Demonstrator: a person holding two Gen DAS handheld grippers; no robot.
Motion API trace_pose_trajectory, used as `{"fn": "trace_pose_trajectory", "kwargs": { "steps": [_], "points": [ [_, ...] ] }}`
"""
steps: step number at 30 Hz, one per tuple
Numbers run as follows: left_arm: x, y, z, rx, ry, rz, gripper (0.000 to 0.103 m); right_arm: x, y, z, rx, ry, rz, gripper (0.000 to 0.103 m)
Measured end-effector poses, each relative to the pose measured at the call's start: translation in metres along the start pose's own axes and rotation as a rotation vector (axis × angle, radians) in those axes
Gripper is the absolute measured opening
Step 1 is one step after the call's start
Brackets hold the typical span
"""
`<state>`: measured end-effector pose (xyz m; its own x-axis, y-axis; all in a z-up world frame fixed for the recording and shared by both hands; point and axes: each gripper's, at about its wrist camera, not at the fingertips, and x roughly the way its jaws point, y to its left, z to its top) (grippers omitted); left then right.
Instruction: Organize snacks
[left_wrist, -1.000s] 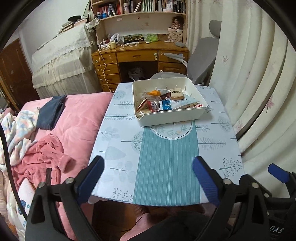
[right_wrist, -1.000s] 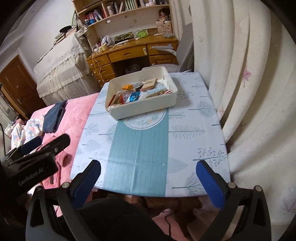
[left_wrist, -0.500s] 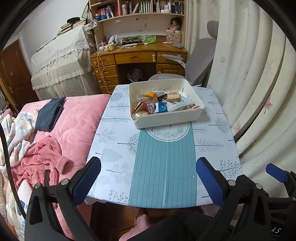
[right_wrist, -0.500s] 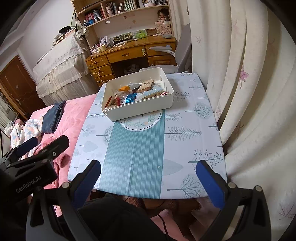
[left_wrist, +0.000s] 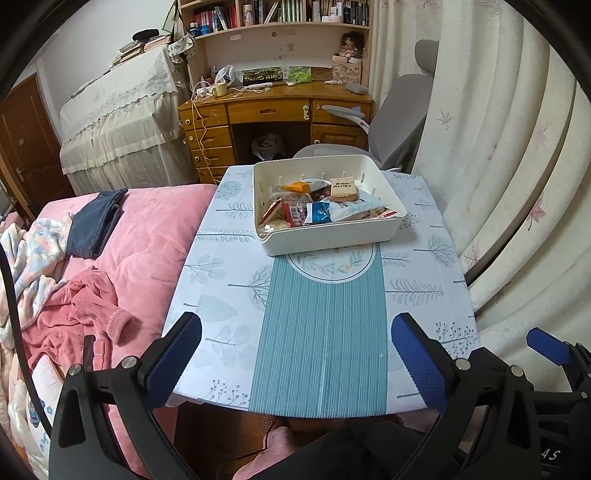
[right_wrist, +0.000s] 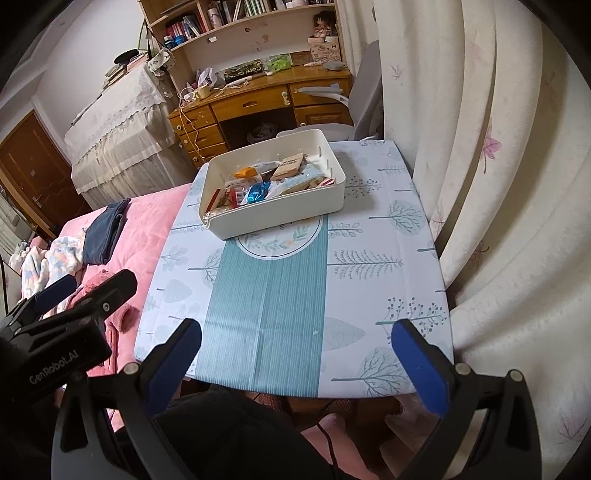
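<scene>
Two empty grippers (left_wrist: 295, 354) (right_wrist: 295, 354), one snack bin (left_wrist: 332, 236).

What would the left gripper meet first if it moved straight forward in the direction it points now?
Probably the near wall of the white bin. The left gripper, open and empty, looks along the bare tablecloth toward it. If it points steeply down, it would touch the cloth first; depth is unclear.

Left gripper (left_wrist: 295, 332) and right gripper (right_wrist: 295, 332) hover side by side, fingers spread, empty.
</scene>
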<state>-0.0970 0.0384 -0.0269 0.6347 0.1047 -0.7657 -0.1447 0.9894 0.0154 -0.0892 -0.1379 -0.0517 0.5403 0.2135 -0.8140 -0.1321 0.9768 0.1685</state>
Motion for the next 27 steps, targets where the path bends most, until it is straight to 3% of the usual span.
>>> {"fn": "trace_pose_trajectory", "kwargs": {
  "steps": [27],
  "points": [
    [0.026,-0.008,0.014,-0.026,0.038,0.001,0.102,0.023,-0.009,0.020,-0.006,0.050,0.003,0.103]
  ]
}}
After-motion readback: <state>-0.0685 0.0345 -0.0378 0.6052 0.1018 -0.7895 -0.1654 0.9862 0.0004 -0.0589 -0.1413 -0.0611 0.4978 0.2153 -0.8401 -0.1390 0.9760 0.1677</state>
